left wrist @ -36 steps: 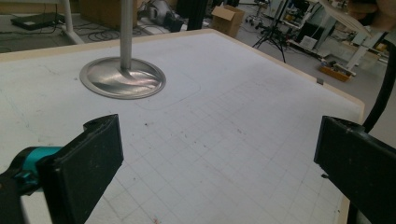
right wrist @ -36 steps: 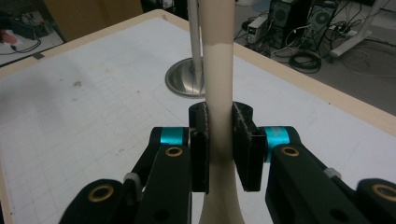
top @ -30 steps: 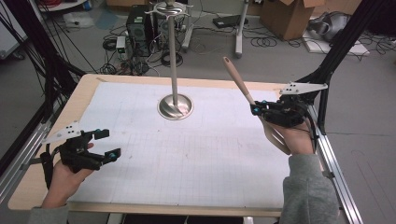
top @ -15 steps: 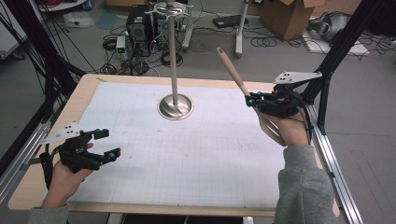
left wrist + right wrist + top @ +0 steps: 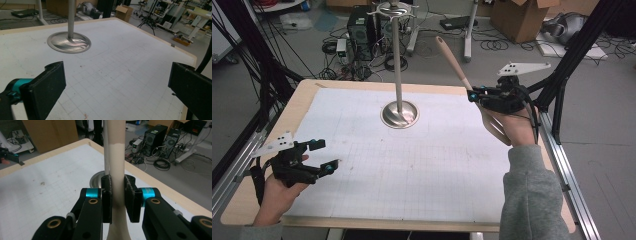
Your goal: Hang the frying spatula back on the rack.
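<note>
Cables litter the floor beyond the gridded table (image 5: 362, 210). The right gripper (image 5: 475, 94) pinches a stiff, light wooden spatula (image 5: 451, 55) mid-handle (sensibly); left gripper (image 5: 328, 156) spread.

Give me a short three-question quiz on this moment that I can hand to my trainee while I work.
1. True or false: the right tool is clamped on the handle of the pale beige spatula-like utensil.
2. Multiple choice: the left tool is (A) shut on a cup, (B) open and holding nothing, (C) resting on the metal base.
3. Fill in: the tall silver metal stand with a round base sits on the white gridded mat, toward the table's ____ edge.

Key: 1 true. 2 B. 3 far.
</note>
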`<act>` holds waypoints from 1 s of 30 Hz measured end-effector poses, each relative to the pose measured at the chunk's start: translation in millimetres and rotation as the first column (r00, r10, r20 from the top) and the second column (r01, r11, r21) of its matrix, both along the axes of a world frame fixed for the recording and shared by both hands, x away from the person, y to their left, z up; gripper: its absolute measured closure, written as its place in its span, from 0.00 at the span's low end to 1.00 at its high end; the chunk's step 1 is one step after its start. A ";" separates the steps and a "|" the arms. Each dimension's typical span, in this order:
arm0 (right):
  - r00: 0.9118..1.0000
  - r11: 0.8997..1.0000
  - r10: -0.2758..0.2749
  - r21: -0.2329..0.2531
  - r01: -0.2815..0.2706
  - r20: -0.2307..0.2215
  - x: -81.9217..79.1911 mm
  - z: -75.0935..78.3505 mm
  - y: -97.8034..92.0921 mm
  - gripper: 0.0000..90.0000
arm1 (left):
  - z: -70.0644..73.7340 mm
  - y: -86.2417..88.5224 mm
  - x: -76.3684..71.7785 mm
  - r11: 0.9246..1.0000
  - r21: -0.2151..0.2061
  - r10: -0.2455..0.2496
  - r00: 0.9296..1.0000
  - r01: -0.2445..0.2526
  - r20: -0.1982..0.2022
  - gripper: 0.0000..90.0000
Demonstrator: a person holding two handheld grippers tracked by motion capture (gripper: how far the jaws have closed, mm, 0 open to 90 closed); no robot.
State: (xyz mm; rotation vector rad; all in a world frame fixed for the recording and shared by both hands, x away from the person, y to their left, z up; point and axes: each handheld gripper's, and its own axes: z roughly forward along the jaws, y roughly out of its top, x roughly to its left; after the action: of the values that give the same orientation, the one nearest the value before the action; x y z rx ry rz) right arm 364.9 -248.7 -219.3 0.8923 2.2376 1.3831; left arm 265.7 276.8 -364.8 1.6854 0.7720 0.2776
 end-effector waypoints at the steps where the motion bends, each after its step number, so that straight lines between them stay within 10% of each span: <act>1: 1.000 1.000 0.001 -0.002 -0.001 0.003 1.4 1.4 1.7 0.87 | 0.0 -0.1 -0.3 1.000 0.007 -0.001 1.000 0.001 0.003 0.02; 30: 0.996 0.996 0.089 0.001 -0.089 0.016 38.0 34.9 15.4 0.87 | 0.3 6.8 -8.1 1.000 -0.004 0.016 1.000 -0.016 0.001 0.02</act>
State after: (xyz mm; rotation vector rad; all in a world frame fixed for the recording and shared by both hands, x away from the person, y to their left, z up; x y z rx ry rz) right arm 402.9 -233.3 -184.5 0.7882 2.2898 1.4258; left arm 257.6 283.6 -364.6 1.6757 0.7857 0.2878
